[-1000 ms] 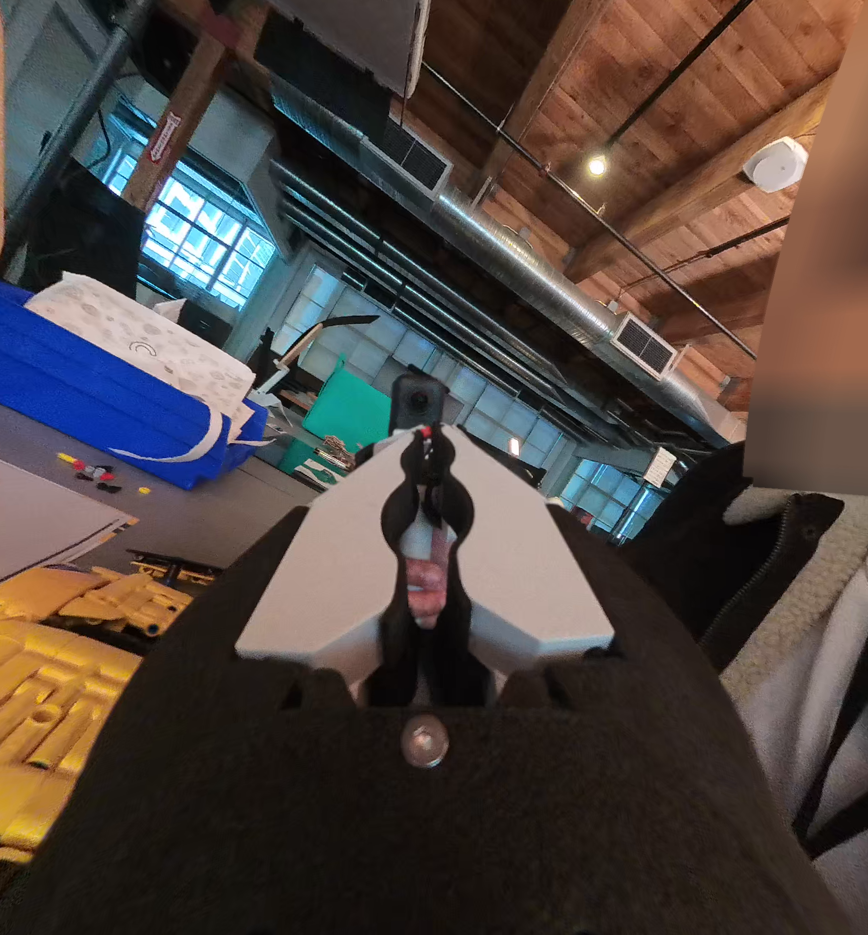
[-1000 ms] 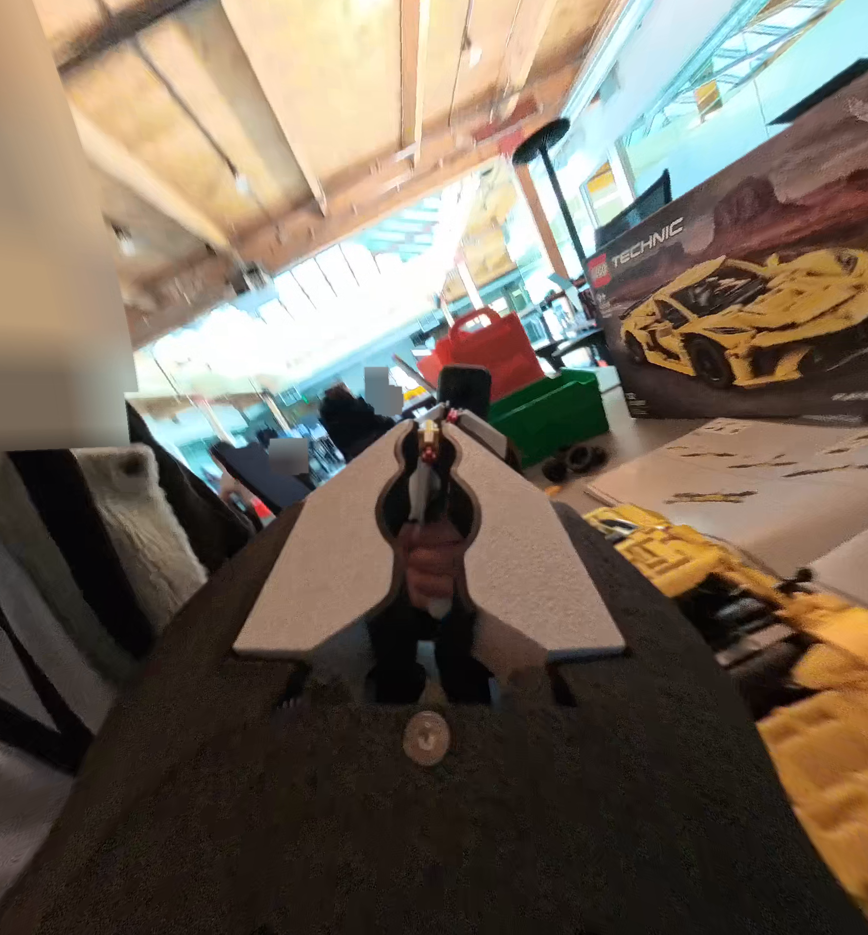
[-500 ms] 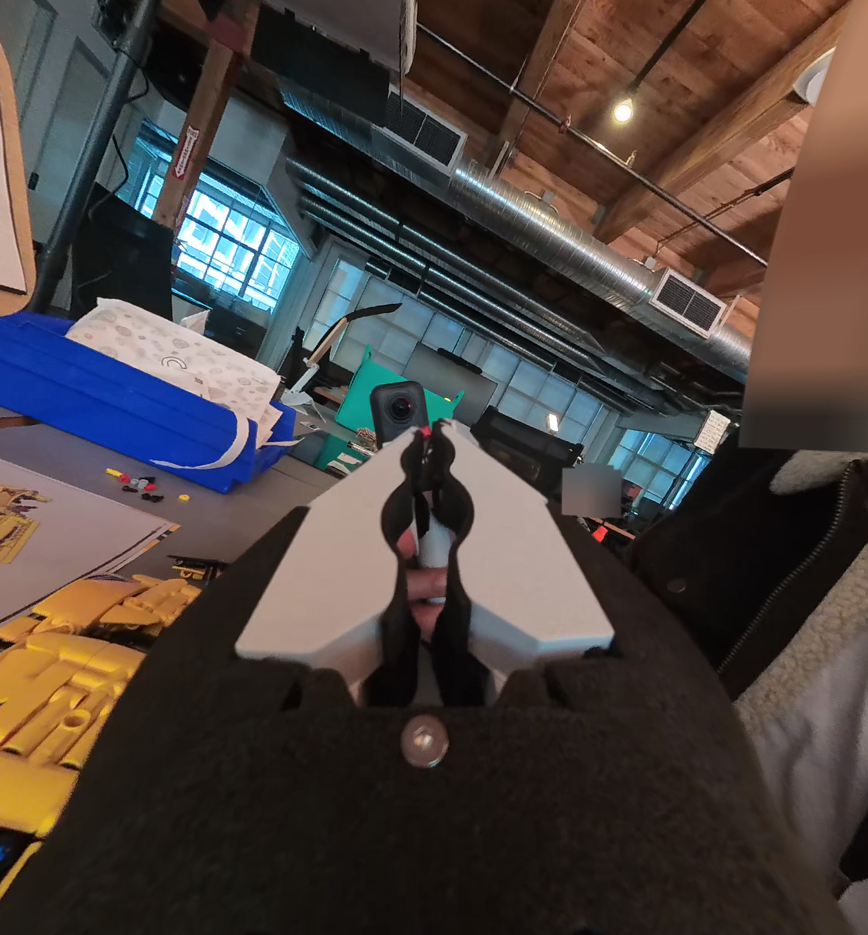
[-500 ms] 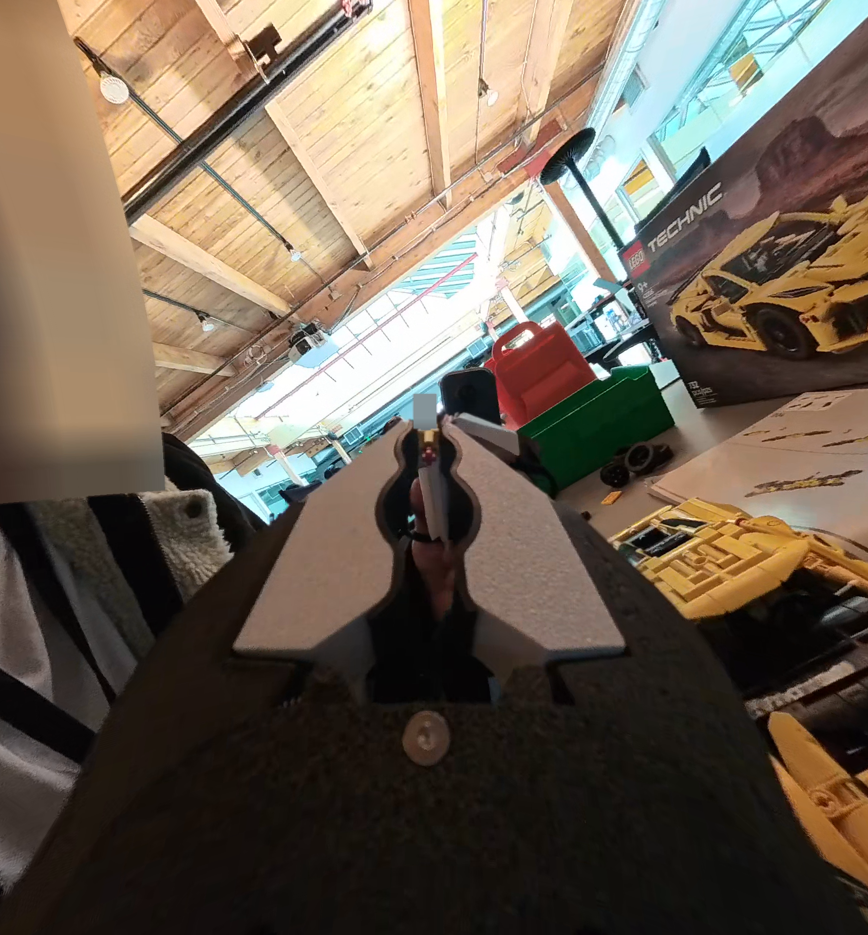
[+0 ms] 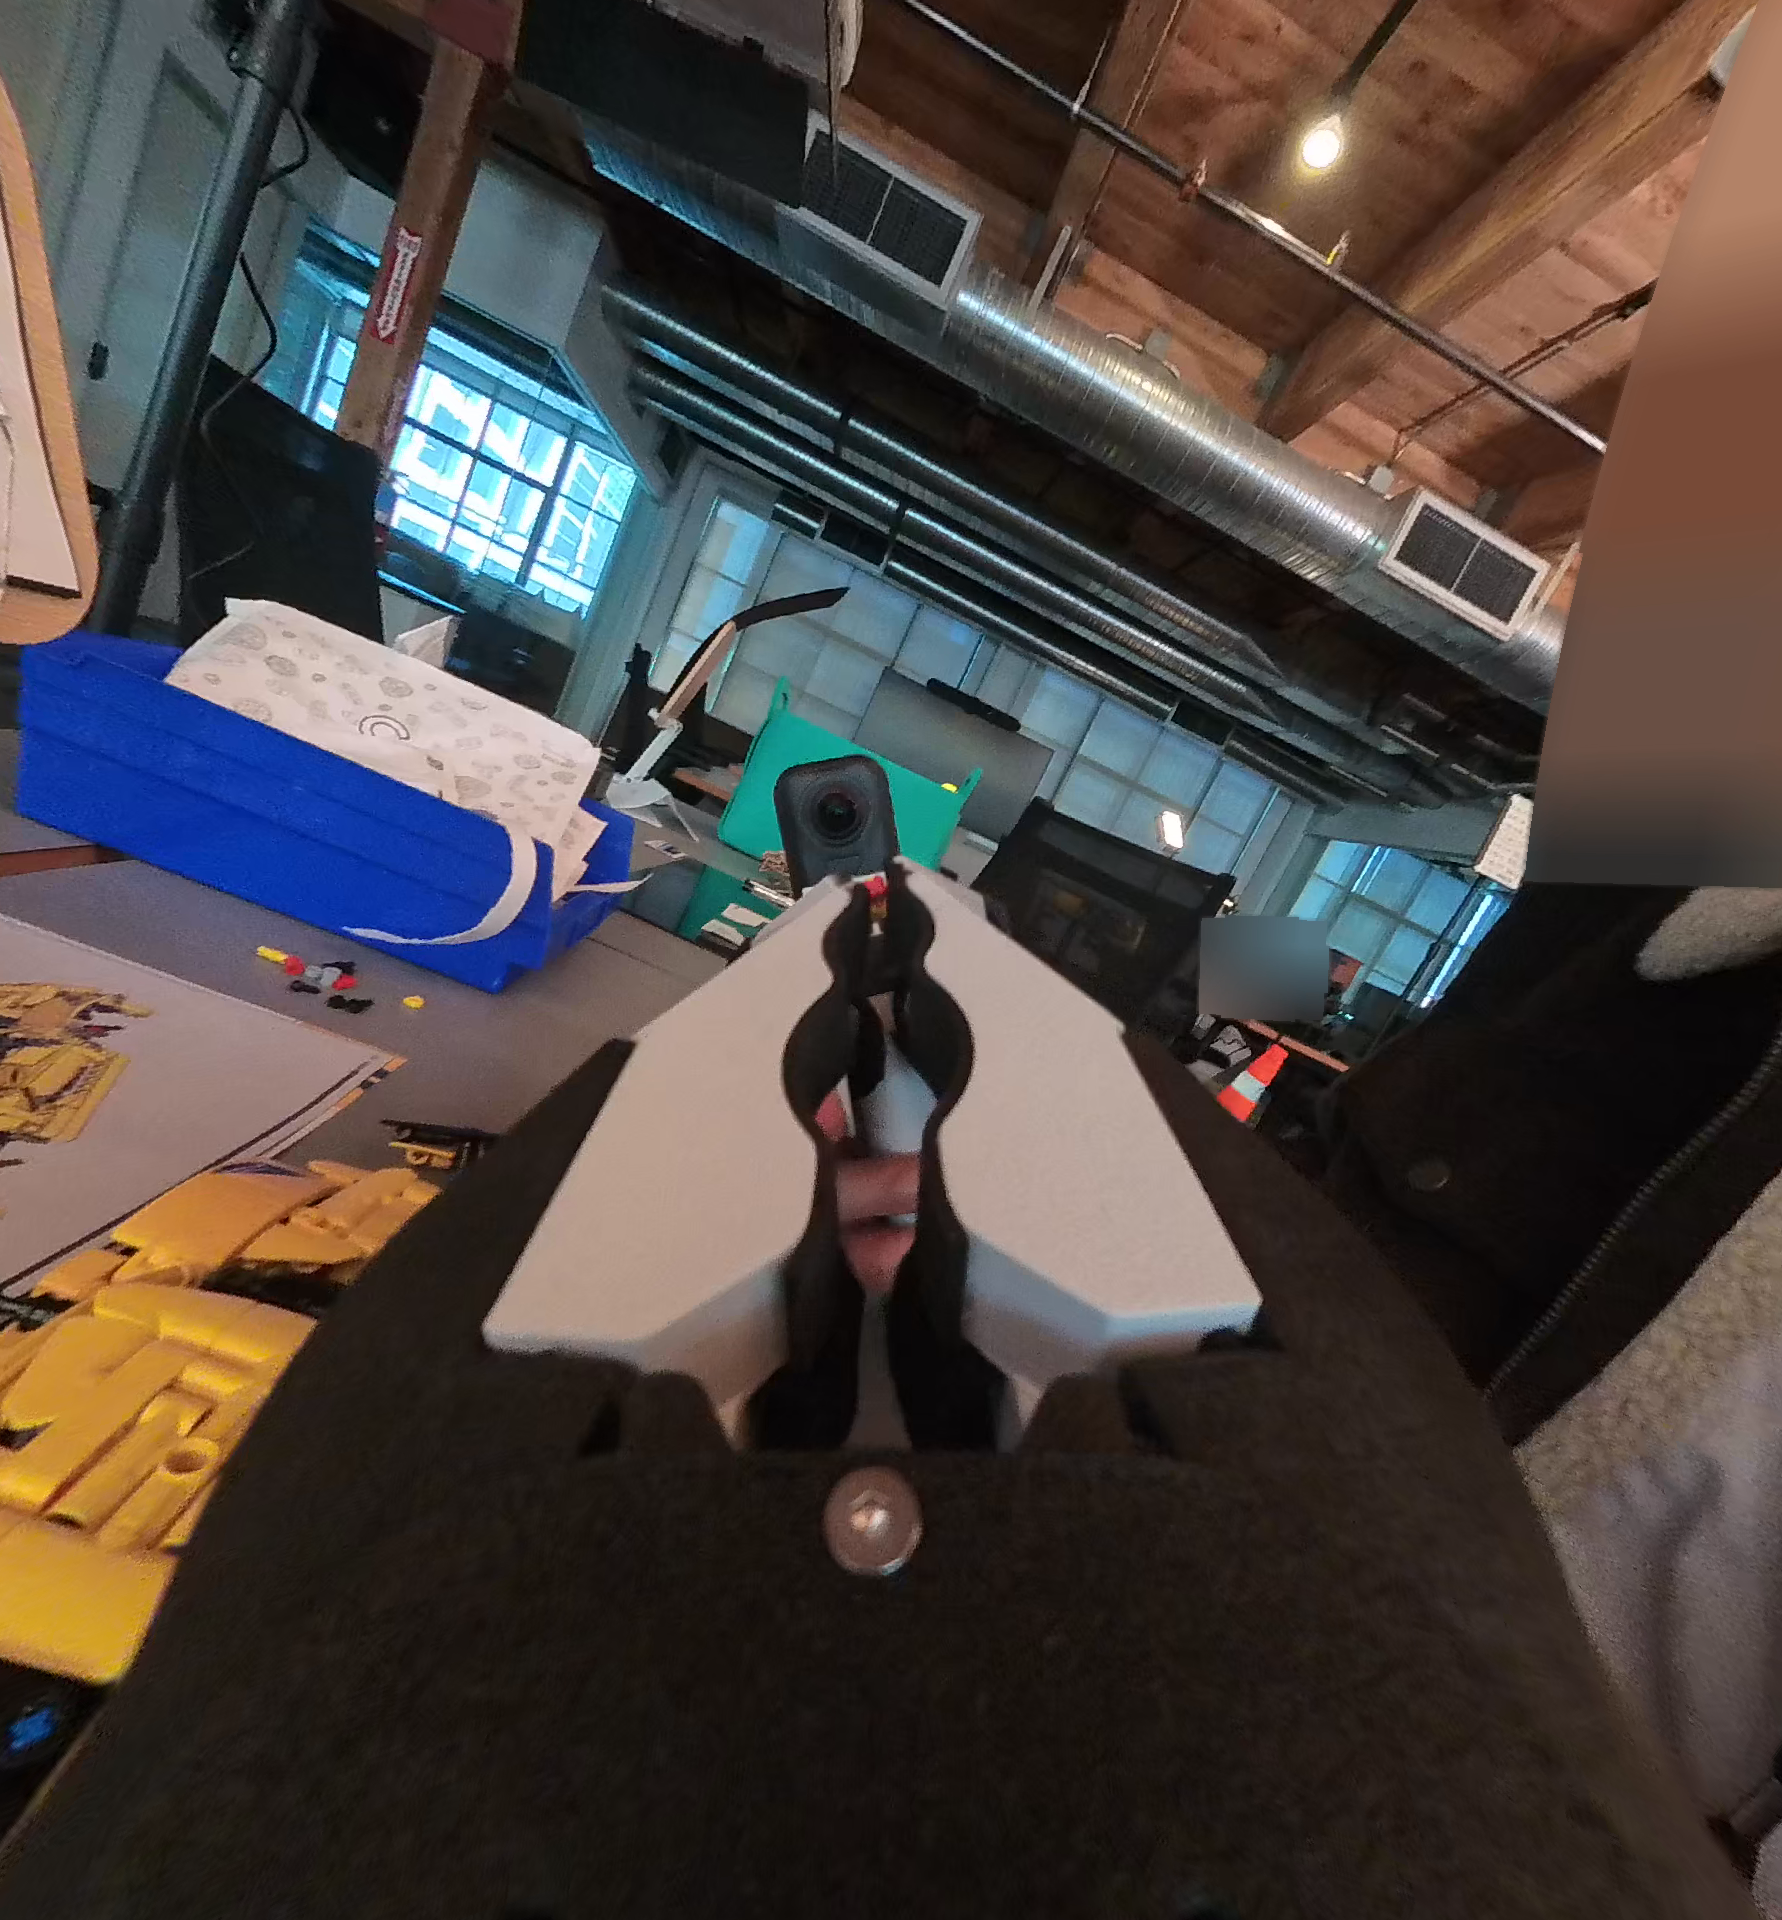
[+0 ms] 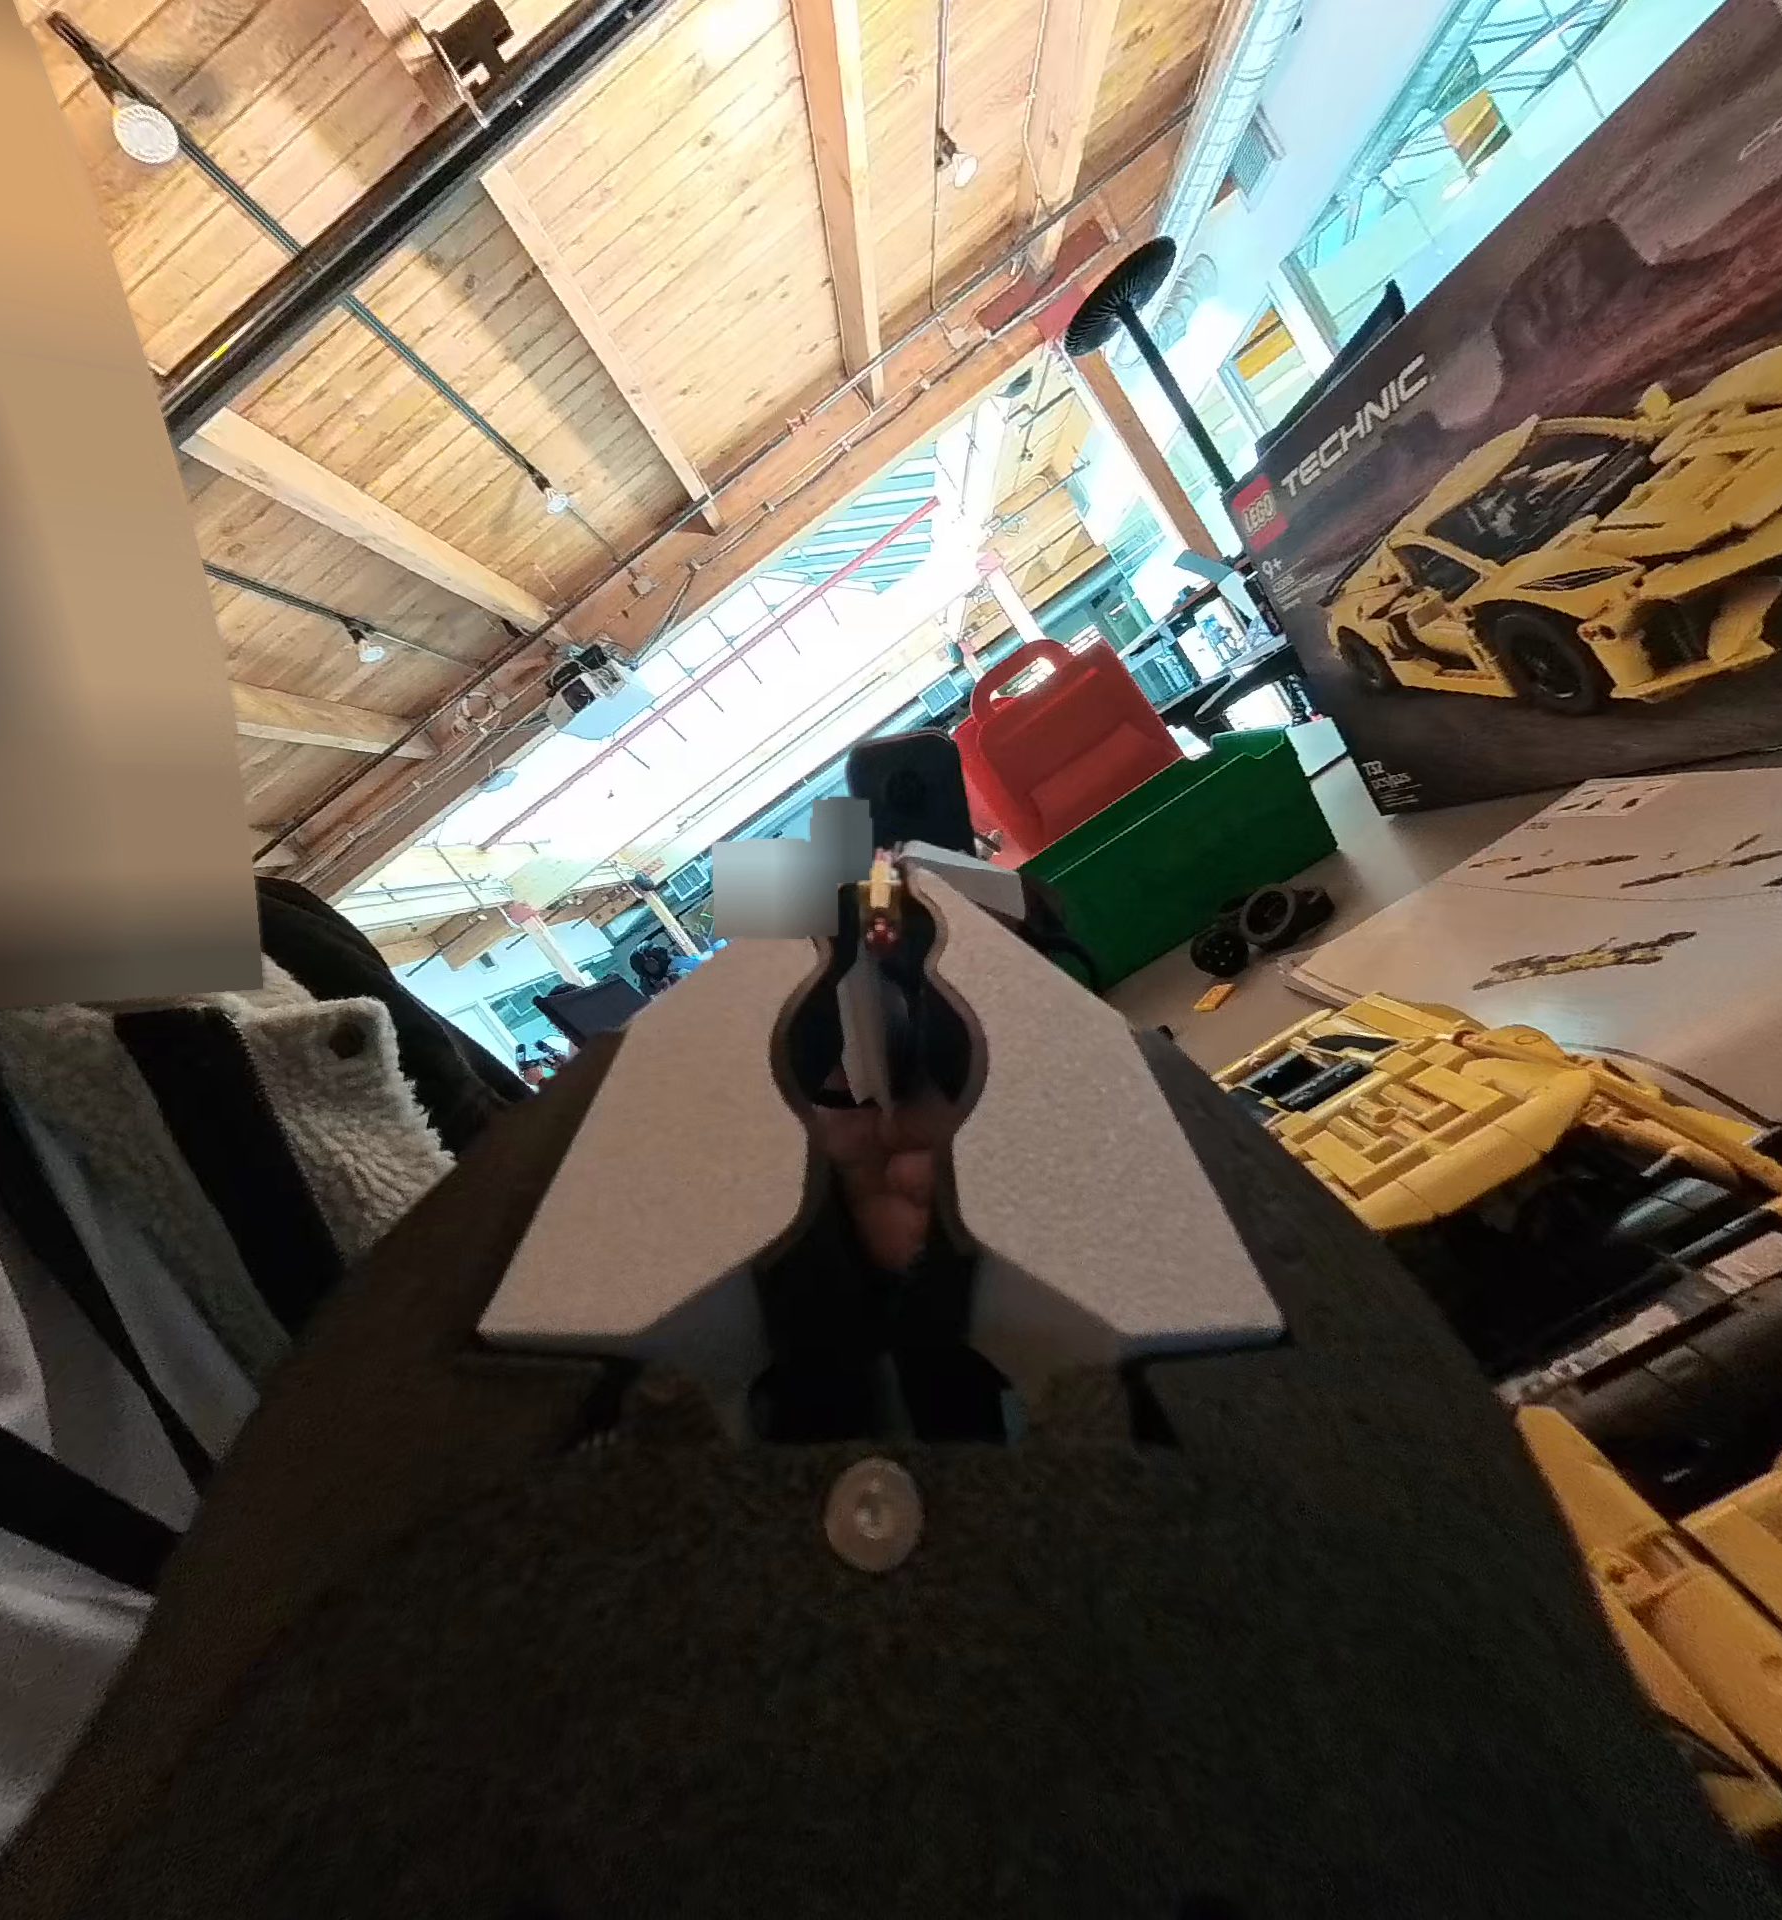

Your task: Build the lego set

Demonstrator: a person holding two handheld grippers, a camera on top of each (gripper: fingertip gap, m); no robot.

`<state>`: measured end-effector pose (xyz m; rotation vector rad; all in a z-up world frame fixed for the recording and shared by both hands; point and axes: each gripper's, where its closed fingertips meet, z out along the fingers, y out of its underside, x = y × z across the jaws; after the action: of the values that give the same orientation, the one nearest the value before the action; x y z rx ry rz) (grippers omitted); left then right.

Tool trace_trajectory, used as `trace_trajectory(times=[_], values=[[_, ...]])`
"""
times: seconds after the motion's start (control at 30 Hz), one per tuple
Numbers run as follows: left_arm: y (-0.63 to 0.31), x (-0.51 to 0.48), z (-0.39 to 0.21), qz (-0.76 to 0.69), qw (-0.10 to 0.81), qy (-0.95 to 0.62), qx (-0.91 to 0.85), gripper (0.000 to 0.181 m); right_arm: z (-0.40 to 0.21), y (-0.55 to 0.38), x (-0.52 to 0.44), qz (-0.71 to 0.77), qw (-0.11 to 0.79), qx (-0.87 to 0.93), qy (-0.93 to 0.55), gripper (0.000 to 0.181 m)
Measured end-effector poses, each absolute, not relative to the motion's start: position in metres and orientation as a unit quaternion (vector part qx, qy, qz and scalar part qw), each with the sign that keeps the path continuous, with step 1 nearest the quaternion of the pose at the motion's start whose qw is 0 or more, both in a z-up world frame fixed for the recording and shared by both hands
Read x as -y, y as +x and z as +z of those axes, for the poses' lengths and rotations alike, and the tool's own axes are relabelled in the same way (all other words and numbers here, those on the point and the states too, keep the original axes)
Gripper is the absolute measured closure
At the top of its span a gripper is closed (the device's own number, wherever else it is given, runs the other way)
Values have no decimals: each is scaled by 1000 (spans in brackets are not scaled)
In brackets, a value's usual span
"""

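Gripper (image 6: 885, 896) view alone shows box (image 6: 1593, 520).

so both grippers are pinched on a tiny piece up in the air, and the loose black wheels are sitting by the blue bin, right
Not quite. In the right wrist view the loose black wheels lie by the green bin, not the blue bin. The rest stands: the left gripper and the right gripper both pinch a tiny piece in the air.

A grey table (image 5: 513, 1023) is carrying a blue bin (image 5: 274, 821) at the upper left, small loose pieces (image 5: 326, 977) just before it, an open instruction sheet (image 5: 87, 1081) and a yellow car model (image 5: 118, 1382) at the lower left.
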<state>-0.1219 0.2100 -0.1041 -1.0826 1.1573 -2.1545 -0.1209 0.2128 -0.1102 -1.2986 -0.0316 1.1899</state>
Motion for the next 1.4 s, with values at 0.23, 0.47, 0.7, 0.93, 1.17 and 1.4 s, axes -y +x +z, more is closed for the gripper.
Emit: trace_trajectory(times=[0.23,0.47,0.7,0.93,1.17,1.4], values=[[-116,-210,-111,-798,189,-420,-388,179,-117,-117,-213,457,660,37,-595,175],[-114,-208,-111,-801,197,-424,-373,179,-114,-115,-213,498,656,12,-567,175],[-116,-202,-119,-769,192,-421,-442,180,-122,-116,-209,508,623,32,-594,174],[-122,-183,-138,-738,124,-412,-520,181,-138,-120,-196,506,560,95,-649,174],[-131,-156,-170,-663,87,-395,-629,181,-169,-127,-170,461,471,199,-725,174],[-141,-132,-193,-625,59,-361,-690,181,-200,-138,-141,473,374,251,-757,174]])
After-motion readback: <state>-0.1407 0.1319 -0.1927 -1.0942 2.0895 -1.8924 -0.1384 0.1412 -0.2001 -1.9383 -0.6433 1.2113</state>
